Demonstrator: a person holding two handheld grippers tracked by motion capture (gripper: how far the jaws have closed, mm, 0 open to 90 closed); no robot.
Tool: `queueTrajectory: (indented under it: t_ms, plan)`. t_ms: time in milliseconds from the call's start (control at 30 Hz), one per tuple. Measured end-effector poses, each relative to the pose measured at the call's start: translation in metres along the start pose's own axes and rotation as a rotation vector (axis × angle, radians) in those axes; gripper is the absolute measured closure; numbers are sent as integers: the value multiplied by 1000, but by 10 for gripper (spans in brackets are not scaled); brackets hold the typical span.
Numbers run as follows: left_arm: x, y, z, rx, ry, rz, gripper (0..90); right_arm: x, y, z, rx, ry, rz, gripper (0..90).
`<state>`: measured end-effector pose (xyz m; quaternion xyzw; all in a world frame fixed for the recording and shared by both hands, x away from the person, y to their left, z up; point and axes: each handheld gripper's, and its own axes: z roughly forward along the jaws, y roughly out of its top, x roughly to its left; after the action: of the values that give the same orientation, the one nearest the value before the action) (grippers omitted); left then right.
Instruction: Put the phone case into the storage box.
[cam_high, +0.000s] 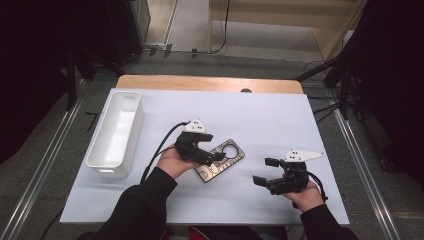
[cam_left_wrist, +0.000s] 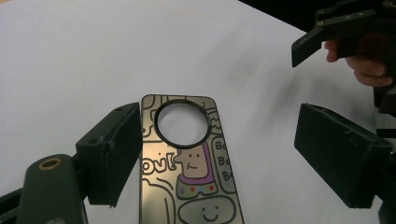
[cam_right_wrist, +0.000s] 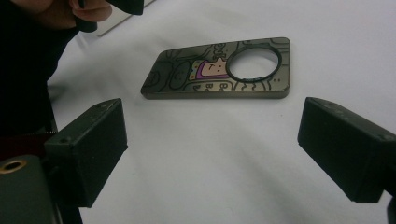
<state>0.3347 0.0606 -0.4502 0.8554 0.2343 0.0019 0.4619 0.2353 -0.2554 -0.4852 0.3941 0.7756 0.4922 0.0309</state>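
The left gripper (cam_high: 214, 156) is hovering at the frame's centre, jaws apart over the door hanger (cam_high: 227, 159); the right gripper (cam_high: 266, 171) is waiting lower right, jaws apart too.

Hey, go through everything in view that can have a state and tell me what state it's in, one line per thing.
Left claw: open, jaws astride the cartoon-printed plate, not pressing on it.
Right claw: open, nothing between its jaws, apart from the plate.
Cartoon-printed plate: lying flat on the white table cover, printed side up, round hole unobstructed.
White bin: upright at the cover's left edge, looks empty.
White table cover: spread flat.
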Motion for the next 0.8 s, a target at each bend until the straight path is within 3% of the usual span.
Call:
queueTrajectory:
  t_ms: [433, 633, 800]
  plan:
    - [-2, -3, 7, 24, 9, 19, 150, -1, 0, 0, -2, -2, -2, 72]
    - [-2, -6, 11, 44, 42, 37, 149, -1, 0, -1, -5, -4, -3, 72]
    - [0, -10, 11, 23, 26, 26, 84, -1, 0, -1, -7, -3, -2, 72]
